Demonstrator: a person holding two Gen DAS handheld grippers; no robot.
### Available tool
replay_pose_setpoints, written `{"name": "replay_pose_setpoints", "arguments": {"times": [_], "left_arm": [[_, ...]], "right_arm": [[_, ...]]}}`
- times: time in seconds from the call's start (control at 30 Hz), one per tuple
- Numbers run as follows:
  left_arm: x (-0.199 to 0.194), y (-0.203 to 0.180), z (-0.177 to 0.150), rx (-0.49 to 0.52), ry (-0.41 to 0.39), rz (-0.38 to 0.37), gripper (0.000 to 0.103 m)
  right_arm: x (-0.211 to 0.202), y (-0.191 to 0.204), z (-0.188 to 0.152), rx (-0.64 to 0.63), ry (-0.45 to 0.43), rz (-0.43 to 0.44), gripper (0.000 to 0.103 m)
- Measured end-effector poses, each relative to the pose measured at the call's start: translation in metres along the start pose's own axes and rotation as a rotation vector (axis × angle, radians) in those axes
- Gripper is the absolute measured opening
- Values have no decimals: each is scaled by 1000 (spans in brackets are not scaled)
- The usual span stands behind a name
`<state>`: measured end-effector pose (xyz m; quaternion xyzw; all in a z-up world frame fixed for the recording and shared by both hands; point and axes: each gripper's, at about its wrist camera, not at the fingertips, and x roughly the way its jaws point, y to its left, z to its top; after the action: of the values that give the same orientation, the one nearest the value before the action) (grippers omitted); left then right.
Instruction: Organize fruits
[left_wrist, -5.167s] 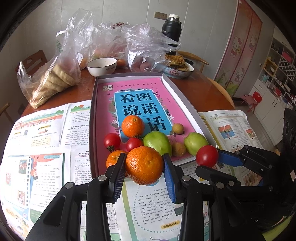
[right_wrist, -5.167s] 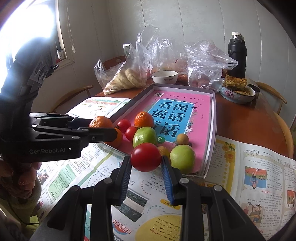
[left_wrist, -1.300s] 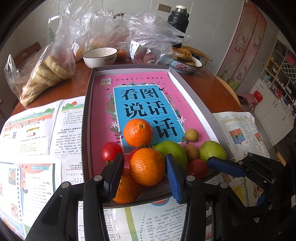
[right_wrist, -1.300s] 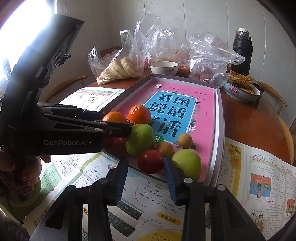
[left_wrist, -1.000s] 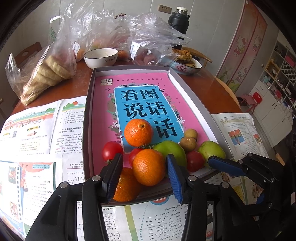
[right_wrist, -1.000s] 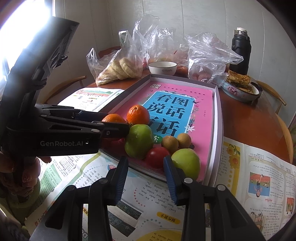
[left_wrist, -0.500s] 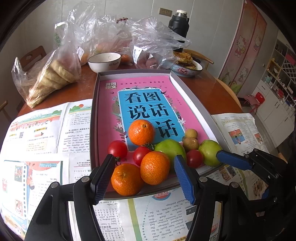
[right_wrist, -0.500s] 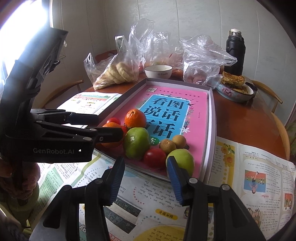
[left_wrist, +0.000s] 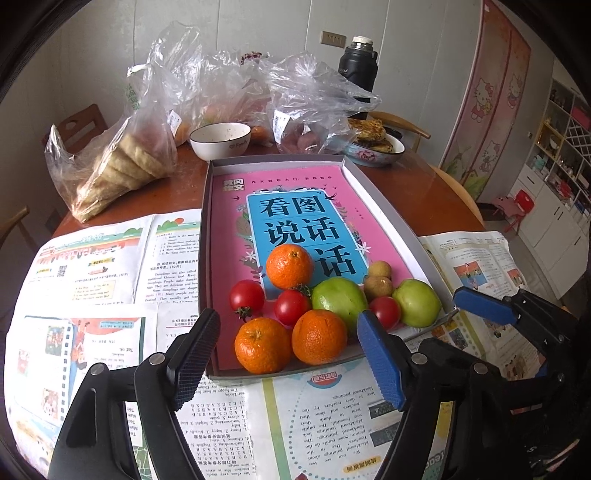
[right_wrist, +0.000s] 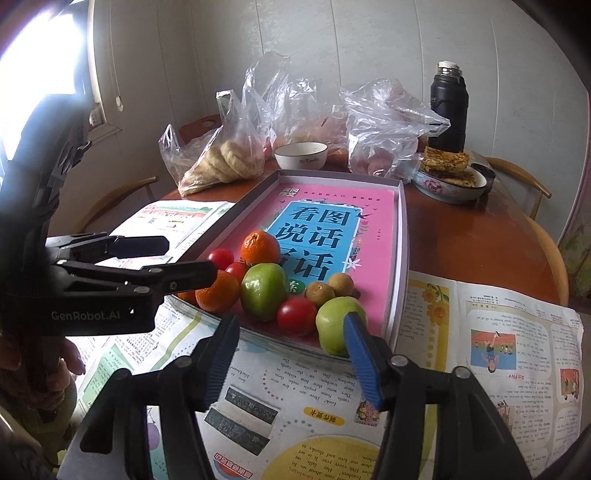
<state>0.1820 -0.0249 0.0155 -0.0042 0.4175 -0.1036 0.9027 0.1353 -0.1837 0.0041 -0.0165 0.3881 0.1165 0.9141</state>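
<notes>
- The left gripper is seen at the bottom of the left wrist view with its jaws opening and nothing pressed between them; two oranges are framed in the gap but lie in the box lid, apart from the pads.
- The right gripper is shown low in the right wrist view, its jaws likewise opening and empty; a red tomato sits beyond the gap.
- All the fruit is gathered at the near end of the lid, at mid-frame in both views.
- A risk is judged: the round fruit is packed together against a shallow near rim, so a nudge from a finger could send a piece rolling onto the newspaper.
- The right green fruit is partly covered by the right blue pad; contact cannot be told.
- The orange at lower left of the pile is mostly hidden in the right wrist view by the left gripper.
- The contents of the plastic bags at the top are hard to make out.
</notes>
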Motion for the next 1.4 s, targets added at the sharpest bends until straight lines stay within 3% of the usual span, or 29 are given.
{"name": "replay_pose_setpoints", "arguments": {"times": [0.2,0.43,0.9,1.4], "left_arm": [[-16,-2,-9,-9,-33,-27,78],[-41,-1,-29,-51,-71,-21,78],[-70,-8,-89,-43,-43,-5,78],[-67,-11,-104,-52,-15,-6,78]], "right_arm": [[-12,-1,-1,18,-34,-25,71],[-40,-1,-11,61,-99,-3,96],[-70,18,-61,94,-75,8,99],[-84,20,-71,84,-103,-77,99]]}}
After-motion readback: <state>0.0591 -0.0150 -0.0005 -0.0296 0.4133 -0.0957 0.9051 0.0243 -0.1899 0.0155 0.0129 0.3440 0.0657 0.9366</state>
